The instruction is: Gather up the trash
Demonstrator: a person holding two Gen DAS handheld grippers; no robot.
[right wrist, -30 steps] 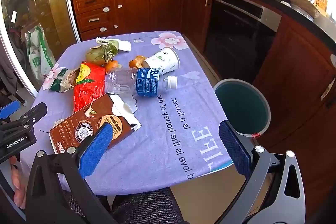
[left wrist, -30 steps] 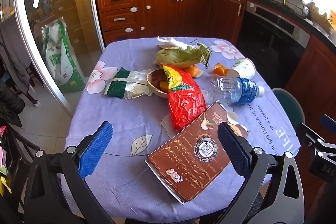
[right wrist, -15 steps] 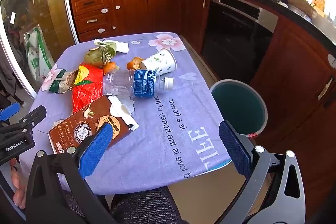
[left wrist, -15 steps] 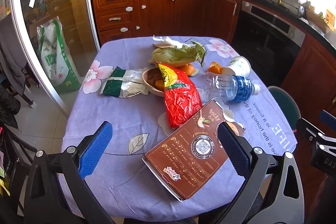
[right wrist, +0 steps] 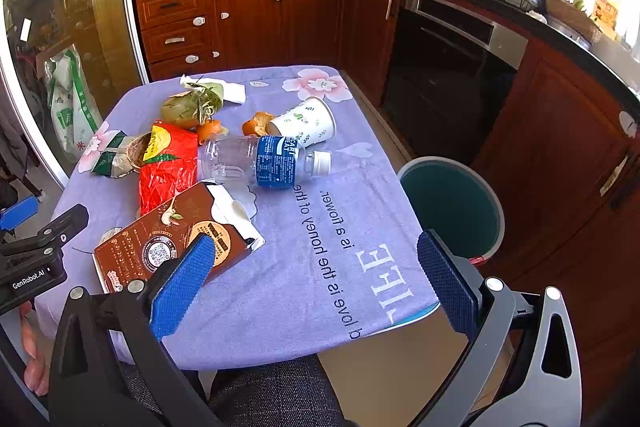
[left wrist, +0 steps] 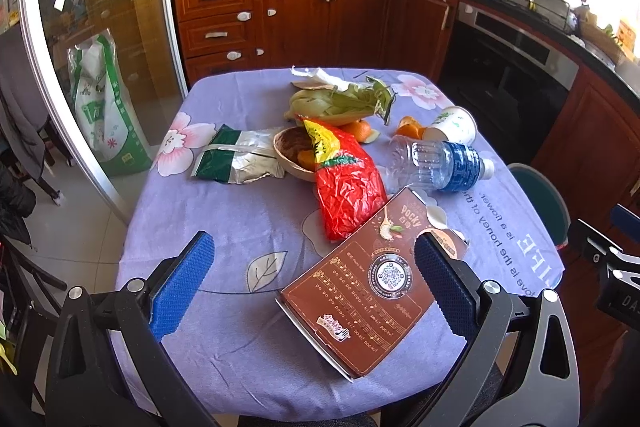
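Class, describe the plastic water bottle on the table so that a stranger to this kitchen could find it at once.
Start at the table with the lilac flowered cloth and look to its side nearest the round teal bin. There the clear plastic bottle with a blue label and white cap lies on its side, below the tipped white paper cup. It is the only see-through item there.

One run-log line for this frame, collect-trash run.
phase: pre-grasp | left claw: open, empty, nearest brown Pocky box | right claw: open, empty | trash on table | bin beside table, right
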